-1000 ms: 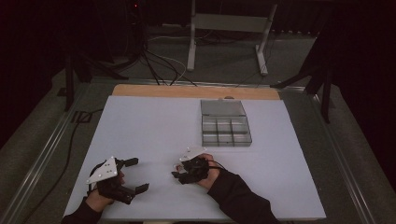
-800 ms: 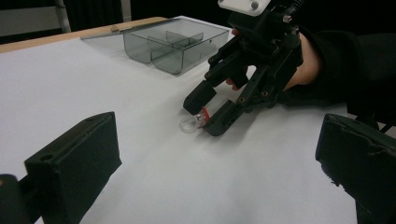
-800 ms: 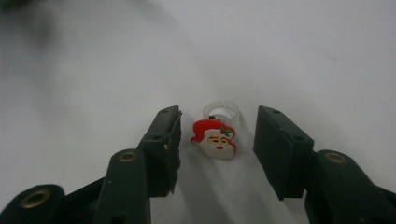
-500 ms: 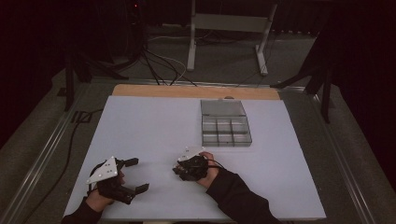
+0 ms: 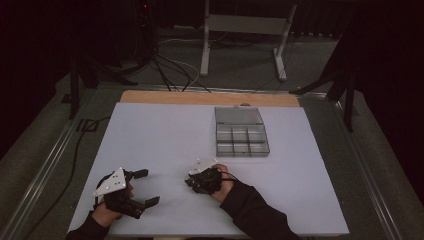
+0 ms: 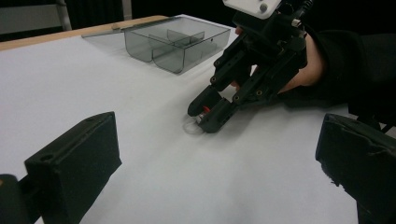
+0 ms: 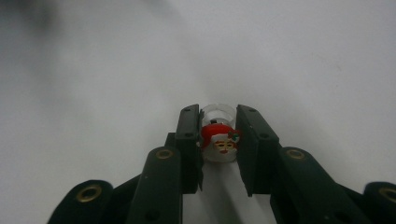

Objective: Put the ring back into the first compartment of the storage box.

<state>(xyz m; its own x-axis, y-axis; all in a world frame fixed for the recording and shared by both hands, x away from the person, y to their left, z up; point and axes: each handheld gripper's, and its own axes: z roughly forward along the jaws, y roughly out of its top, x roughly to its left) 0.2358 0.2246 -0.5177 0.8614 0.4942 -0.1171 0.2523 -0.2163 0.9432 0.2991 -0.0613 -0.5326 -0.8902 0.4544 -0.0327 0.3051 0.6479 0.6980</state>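
**Santa ring pinched in right gripper, low at the table**

Santa ring (image 7: pixel 218 140): right gripper view has both jaws pressed on its sides, red hat and face toward the camera, clear band poking out past the tips. High view can't resolve it, just the right gripper (image 5: pixel 191 181) near the front-centre of the white table (image 5: pixel 165 135). Left gripper view adds the side angle: right gripper (image 6: pixel 204 114) tilted nose-down, tips at the table surface, a clear ring (image 6: pixel 191 127) lying on the table against them, a bit of red between the jaws.

Left gripper (image 5: pixel 144 187): jaws wide apart, nothing between them, pointing toward the right gripper, front-left of table. Left hand (image 5: pixel 104 212) holds it from behind.

Right hand (image 5: pixel 223 183) comes in from the bottom, dark sleeve (image 5: pixel 252 215) angled up-left.

Grey compartment box (image 5: pixel 241 131) sits open, well apart from both grippers, toward the far right.
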